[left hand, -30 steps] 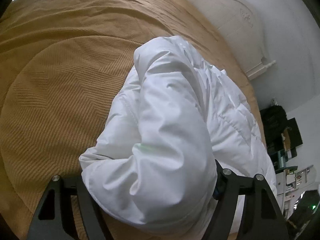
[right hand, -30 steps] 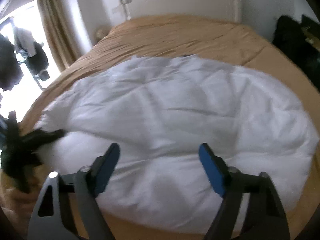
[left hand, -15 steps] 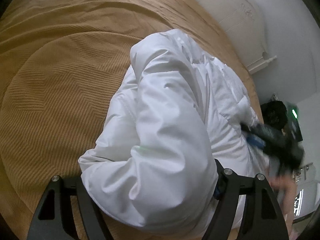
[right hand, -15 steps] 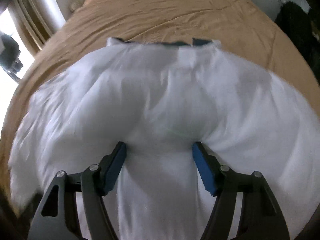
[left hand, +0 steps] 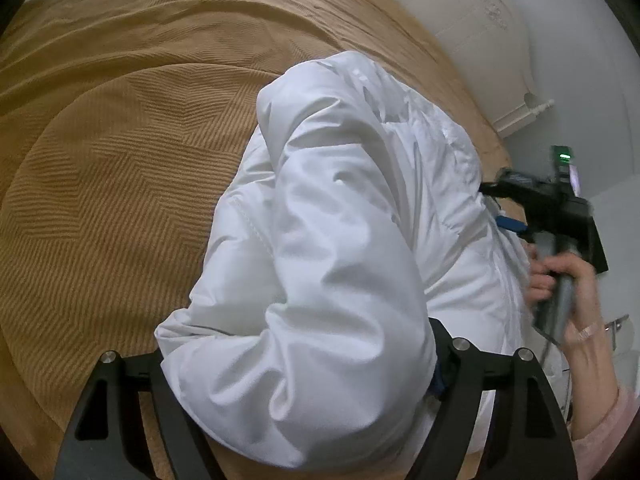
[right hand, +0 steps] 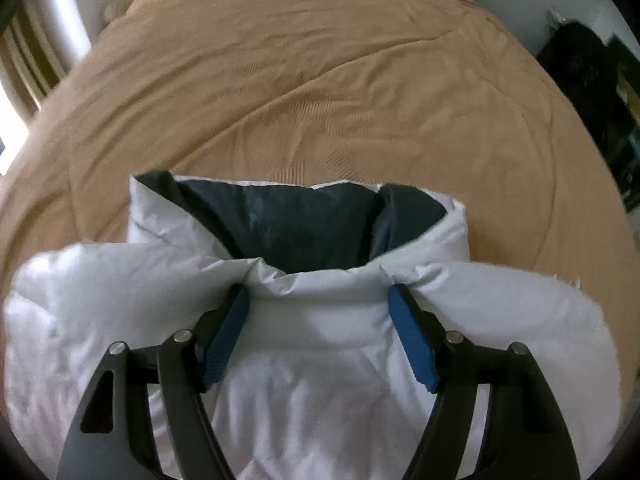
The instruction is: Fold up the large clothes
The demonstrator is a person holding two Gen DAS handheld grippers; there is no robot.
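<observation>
A white puffer jacket [left hand: 344, 240] lies on a tan bedspread [left hand: 120, 160]. My left gripper [left hand: 296, 364] straddles a bulky sleeve fold at the jacket's near edge; the fabric fills the space between its jaws and hides the pads. In the right wrist view the jacket [right hand: 320, 360] shows its collar with a dark blue lining [right hand: 296, 224]. My right gripper [right hand: 320, 320] stands with its blue pads [right hand: 228, 332] wide apart on either side of the collar's base, pressing into the fabric. The right gripper also shows in the left wrist view [left hand: 552, 208], held by a hand at the jacket's far side.
The bedspread also fills the right wrist view [right hand: 320, 80]. A white headboard [left hand: 460, 32] stands behind the bed. A dark pile of things [right hand: 592, 80] sits beside the bed at the right. A curtain [right hand: 24, 56] hangs at the left.
My right gripper moved forward over the jacket to the collar, and the collar's dark lining came into full view. The left gripper stayed on the sleeve fold.
</observation>
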